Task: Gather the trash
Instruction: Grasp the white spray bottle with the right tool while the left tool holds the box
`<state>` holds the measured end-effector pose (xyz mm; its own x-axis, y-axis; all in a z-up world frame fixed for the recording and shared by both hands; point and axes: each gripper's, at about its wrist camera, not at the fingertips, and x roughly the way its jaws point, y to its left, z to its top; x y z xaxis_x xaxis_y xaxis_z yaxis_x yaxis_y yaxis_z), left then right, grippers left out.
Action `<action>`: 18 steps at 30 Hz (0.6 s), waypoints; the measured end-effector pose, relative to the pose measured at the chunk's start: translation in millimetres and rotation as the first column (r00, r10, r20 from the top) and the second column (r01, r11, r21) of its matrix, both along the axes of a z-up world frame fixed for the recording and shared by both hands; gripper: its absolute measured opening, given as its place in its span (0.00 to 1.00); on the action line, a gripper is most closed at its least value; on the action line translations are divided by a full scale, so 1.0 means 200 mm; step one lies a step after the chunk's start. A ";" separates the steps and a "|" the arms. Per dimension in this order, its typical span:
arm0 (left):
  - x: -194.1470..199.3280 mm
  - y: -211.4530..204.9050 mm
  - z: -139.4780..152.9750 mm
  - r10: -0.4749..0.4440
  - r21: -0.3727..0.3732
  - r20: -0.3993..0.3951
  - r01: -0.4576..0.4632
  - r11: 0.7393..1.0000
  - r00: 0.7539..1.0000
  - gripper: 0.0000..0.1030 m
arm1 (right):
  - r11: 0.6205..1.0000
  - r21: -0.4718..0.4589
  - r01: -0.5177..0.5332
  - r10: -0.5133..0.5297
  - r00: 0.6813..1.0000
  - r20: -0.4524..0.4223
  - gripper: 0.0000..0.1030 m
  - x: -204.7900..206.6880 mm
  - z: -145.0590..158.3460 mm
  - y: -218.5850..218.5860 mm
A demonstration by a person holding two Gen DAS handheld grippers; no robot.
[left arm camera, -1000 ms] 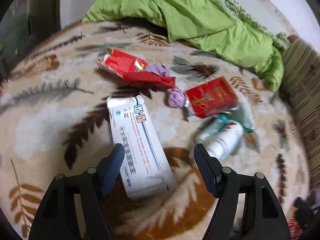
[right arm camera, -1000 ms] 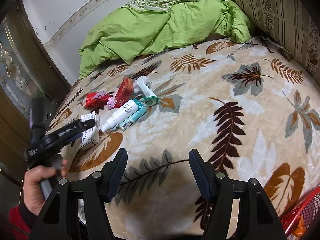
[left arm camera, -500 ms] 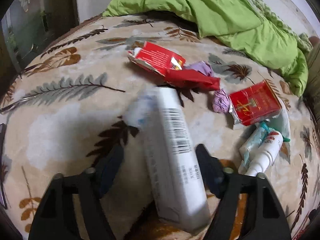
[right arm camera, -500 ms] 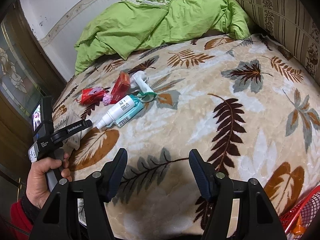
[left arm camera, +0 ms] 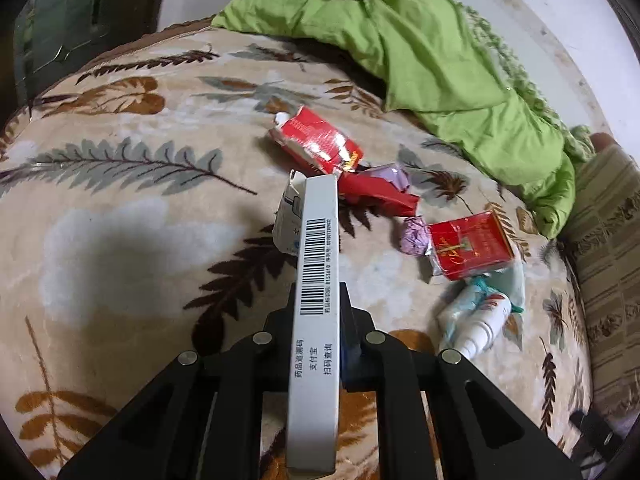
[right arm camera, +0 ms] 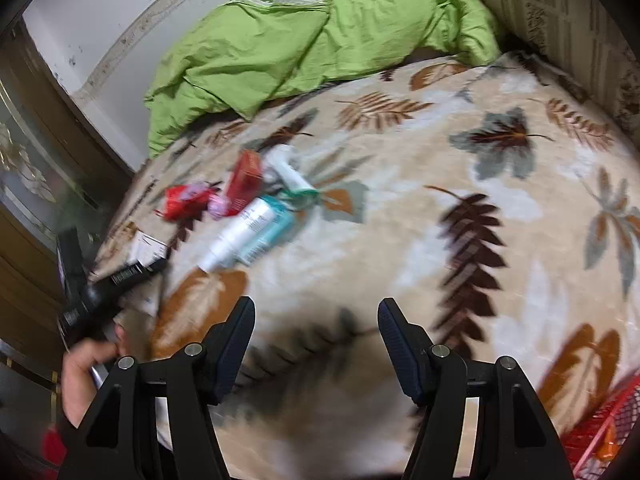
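A long white medicine box (left arm camera: 316, 280) stands on its narrow edge, barcode up, between the jaws of my left gripper (left arm camera: 319, 296). The jaws are closing and their pads press its sides. In the right wrist view the same box (right arm camera: 146, 246) shows at the bed's left edge, in the left gripper (right arm camera: 132, 272) held by a hand (right arm camera: 86, 364). My right gripper (right arm camera: 316, 308) hangs open over bare blanket with nothing between its fingers. Beyond the box lie a red packet (left arm camera: 320, 144), a red wrapper (left arm camera: 380, 192), a purple wrapper (left arm camera: 414, 234), a red cigarette pack (left arm camera: 468, 246) and a white spray bottle (left arm camera: 480, 328).
All of it rests on a beige leaf-patterned blanket (left arm camera: 120, 240) covering the bed. A crumpled green quilt (left arm camera: 420, 40) is piled at the far end, and a striped pillow (left arm camera: 608, 260) lines the right side. A red mesh basket (right arm camera: 600, 440) peeks in at the lower right.
The left jaws have closed on the white box, which lay flat and now stands on edge between them. The right gripper drifted slightly and stays open.
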<state>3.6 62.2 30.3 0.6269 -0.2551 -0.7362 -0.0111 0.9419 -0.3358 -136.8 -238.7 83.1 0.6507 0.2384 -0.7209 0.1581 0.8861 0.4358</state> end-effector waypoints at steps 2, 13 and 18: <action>-0.01 0.00 0.01 -0.014 0.007 0.013 0.013 1.000 1.000 0.13 | 1.000 0.004 -0.019 0.019 1.000 0.016 0.66 0.08 0.04 0.06; -0.04 0.00 0.06 -0.061 0.009 0.061 0.061 0.998 0.996 0.13 | 0.999 0.010 -0.034 0.034 0.996 -0.086 0.59 0.57 -0.09 0.33; -0.04 -0.02 0.06 -0.080 0.006 0.064 0.080 0.997 0.995 0.13 | 1.000 0.007 0.007 -0.006 0.984 -0.179 0.51 0.69 -0.24 0.32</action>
<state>-4.8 58.4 43.1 0.6510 -0.3035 -0.6958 0.0857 0.9401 -0.3298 1.0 -174.0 34.8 0.5126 0.2402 -0.8244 0.2399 0.8818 0.4061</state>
